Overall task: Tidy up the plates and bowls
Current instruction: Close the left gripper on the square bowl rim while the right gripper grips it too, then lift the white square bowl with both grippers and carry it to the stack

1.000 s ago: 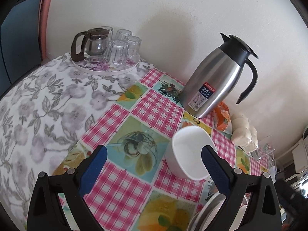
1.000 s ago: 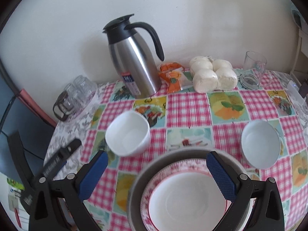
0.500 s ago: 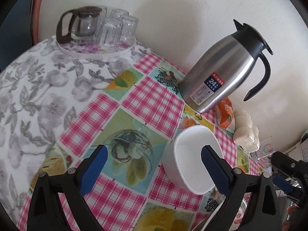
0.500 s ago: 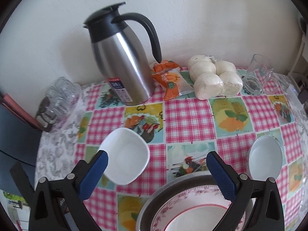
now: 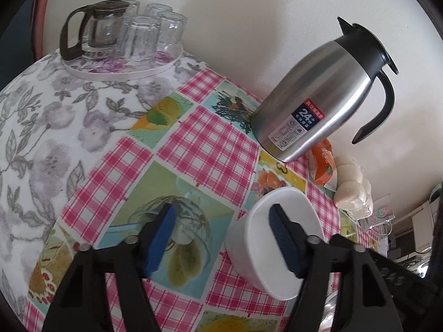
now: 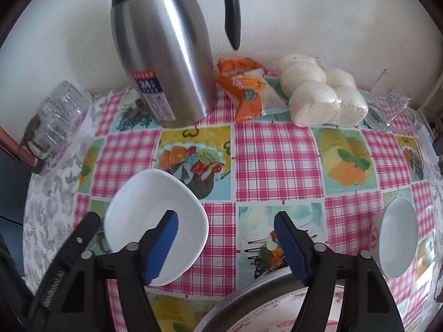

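I read the white square bowl (image 5: 272, 238) as lying right of the left gripper (image 5: 221, 238), whose right jaw overlaps its rim; contact cannot be confirmed. The left jaws stand apart, empty. The right gripper (image 6: 225, 246) also stands open, empty, with the bowl at its left on the table (image 6: 277, 152).

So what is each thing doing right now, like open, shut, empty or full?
Left hand-held gripper: open, one finger inside the square bowl.
Right hand-held gripper: open, holding nothing.
Square white bowl: upright, empty.
Round white bowl: upright, empty.
Steel jug: upright, lid on.
Glasses on the tray: upside down.
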`<state>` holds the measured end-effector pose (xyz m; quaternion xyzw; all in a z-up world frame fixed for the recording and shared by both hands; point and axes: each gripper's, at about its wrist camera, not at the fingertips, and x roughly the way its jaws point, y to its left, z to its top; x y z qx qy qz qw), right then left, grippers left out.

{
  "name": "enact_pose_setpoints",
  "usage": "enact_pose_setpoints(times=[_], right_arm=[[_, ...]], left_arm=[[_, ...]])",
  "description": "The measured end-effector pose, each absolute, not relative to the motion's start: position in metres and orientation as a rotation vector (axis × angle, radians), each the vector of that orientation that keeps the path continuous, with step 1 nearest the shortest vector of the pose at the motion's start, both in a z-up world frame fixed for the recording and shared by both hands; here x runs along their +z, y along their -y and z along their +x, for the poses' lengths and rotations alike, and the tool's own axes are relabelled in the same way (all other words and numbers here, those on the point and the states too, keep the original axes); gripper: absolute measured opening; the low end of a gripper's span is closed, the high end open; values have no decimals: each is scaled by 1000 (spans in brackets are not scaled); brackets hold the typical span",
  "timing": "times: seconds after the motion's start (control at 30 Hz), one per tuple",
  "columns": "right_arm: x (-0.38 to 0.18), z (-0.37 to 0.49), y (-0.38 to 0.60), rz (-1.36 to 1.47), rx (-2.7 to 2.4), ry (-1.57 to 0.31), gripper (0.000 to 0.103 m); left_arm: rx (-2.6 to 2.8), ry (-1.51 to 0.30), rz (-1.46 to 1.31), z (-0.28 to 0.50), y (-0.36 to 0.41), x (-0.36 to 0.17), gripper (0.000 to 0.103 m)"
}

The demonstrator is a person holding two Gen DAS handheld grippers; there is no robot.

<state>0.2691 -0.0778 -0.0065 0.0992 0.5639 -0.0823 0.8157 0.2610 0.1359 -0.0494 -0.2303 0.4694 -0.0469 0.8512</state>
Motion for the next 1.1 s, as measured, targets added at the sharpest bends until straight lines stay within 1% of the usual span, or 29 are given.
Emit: enact_pose_setpoints(times=[0.07,0.23,0.27,0.43,0.57,0.7,0.9,0.97,1.03,1.1], right_arm=[[-15,272,76,210,-177,-1216,68],[-32,278,73,203,-180,-1243,49],[-34,279,73,204,-179,-1247,47],[-44,282,68,199,-167,-1262,36],[-50,285,60,178,-156,-1270,30],[-55,287,56,169,-146,-1279,22],[-61,287,53,176,-135,-1291,19],[-63,287,53,183,-135,-1296,18],[-63,287,53,195,-129,-1303,14],[-63,286,52,192,-125,-1308,14]], left_arm=[[-101,-994,-471,263,-132,-51,65],[-125,-1010,-459,270,-122,-57,56],[-127,-1011,-456,271,-121,-59,54],[-133,-1031,-431,275,-115,-65,40],[-137,-1053,-412,278,-109,-71,32],[-138,-1072,-405,279,-106,-77,20],[-144,-1080,-431,279,-107,-83,19],[-155,-1080,-443,279,-108,-83,16],[-156,-1083,-445,279,-108,-83,15],[-159,-1084,-441,278,-109,-83,15]])
